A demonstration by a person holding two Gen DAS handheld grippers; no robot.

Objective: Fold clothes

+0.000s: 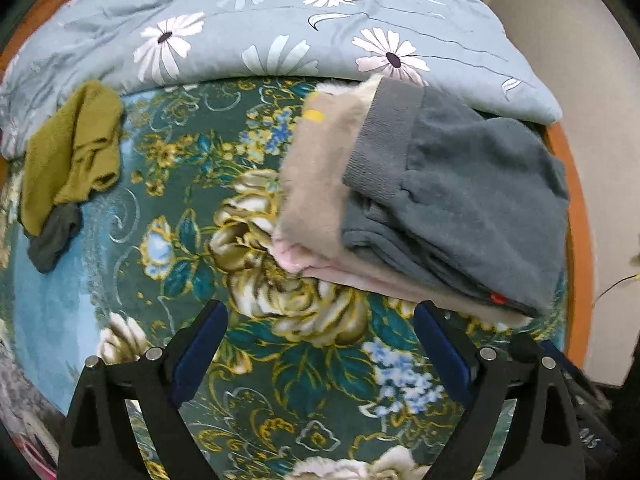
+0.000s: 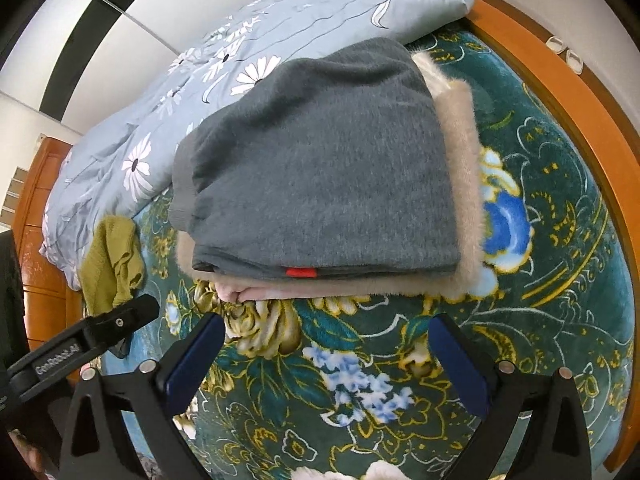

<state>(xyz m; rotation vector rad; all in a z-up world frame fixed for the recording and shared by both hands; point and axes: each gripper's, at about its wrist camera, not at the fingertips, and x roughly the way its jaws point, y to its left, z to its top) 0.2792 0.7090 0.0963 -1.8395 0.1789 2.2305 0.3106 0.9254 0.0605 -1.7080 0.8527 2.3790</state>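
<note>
Flowered blanket [image 1: 120, 264] spread over bed; grey quilt [image 1: 280, 20] bunched behind. Folded stack, grey sweater [image 2: 320, 168] on beige fur garment [image 2: 460, 184], judged finished. Olive garment [image 1: 76, 152] lies crumpled, far left of left tongs [image 1: 320, 320]; to be gripped at two corners, laid flat first. Right tongs [image 2: 328, 332] just before stack. Both tongs spread, nothing pinched.

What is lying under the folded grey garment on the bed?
Under the grey garment lies a folded beige fluffy garment, with a pink layer showing at its front edge. Anything between them is covered.
</note>
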